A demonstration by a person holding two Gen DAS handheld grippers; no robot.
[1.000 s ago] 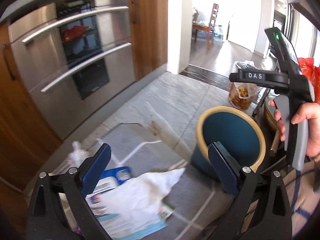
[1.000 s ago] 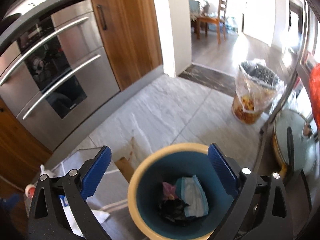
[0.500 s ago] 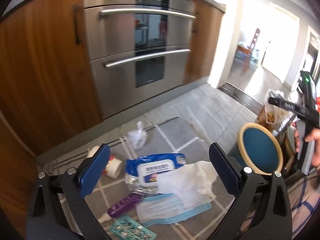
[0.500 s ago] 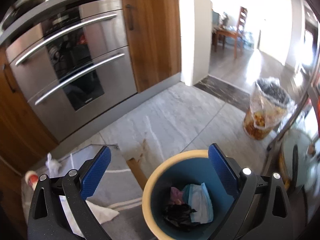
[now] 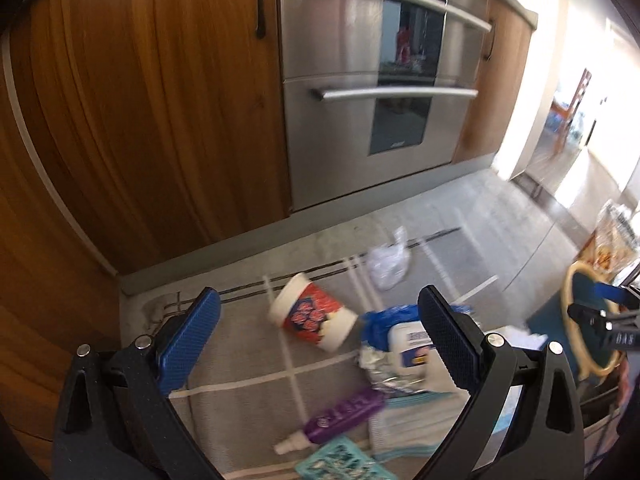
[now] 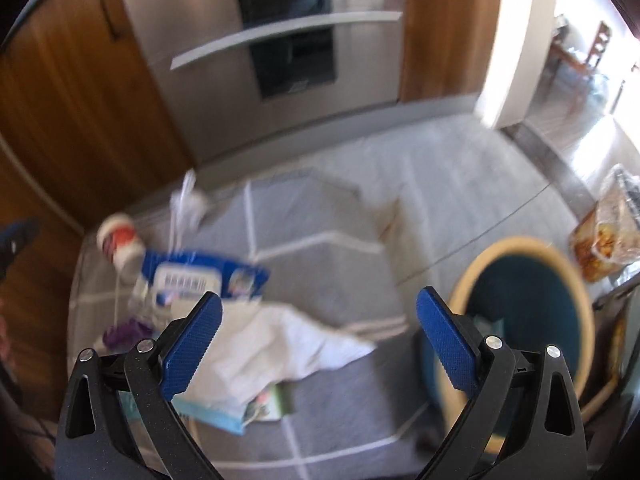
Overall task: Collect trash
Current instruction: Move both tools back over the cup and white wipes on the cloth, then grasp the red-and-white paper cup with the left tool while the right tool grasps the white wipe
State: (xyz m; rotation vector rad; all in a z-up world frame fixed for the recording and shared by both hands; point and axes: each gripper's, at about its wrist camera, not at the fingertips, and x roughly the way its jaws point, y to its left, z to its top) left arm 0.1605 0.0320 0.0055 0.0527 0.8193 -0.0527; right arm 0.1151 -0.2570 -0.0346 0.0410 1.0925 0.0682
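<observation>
1. The trash lies on a grey rug with white lines, in front of the oven: a red-patterned cup on its side, a blue wipes pack just right of the cup, a purple tube nearer the camera.
2. A crumpled white bag sits beyond the cup, toward the oven.
3. The teal bin stands at the rug's right edge.
4. The left gripper hangs above the cup, jaws wide, holding nothing.
5. The right gripper hangs wide and empty over white paper beside the bin.
</observation>
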